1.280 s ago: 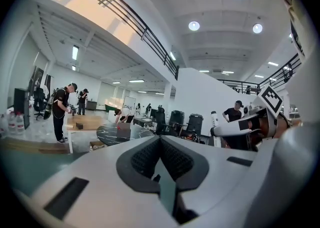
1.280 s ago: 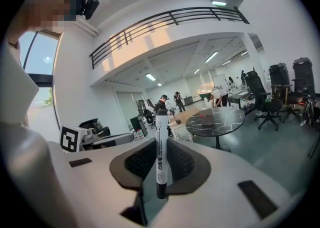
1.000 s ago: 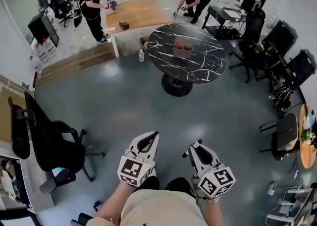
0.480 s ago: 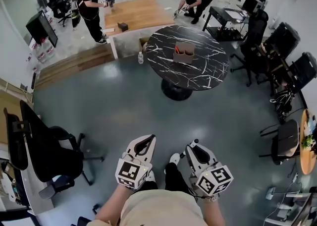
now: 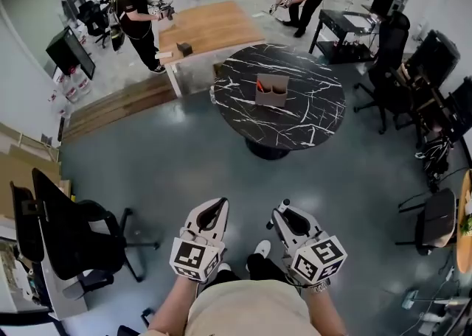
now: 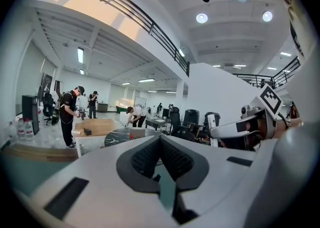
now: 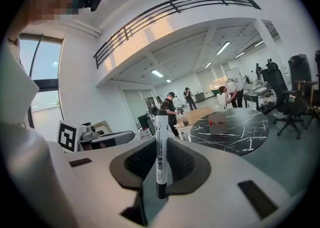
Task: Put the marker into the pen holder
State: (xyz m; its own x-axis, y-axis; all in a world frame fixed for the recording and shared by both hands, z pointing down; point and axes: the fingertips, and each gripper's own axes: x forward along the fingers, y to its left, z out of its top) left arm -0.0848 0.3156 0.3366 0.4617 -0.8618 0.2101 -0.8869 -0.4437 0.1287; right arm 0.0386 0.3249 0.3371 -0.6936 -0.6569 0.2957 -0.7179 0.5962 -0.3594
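A white marker with a black cap stands upright between the pads of my right gripper, which is shut on it. The pen holder is a small brown box with red pens in it, standing on the round black marble table well ahead of me; in the right gripper view the pen holder is far off. Both grippers are held low in front of my body: the left gripper and the right gripper. My left gripper is shut with nothing in it.
Grey floor lies between me and the table. A black office chair stands at my left, more chairs and desks at the right. A low wooden platform lies behind the table, and several people stand at the back.
The table and the pen holder have come nearer and lower in the head view as I walk toward them. Both grippers keep their pose and the marker stays held.
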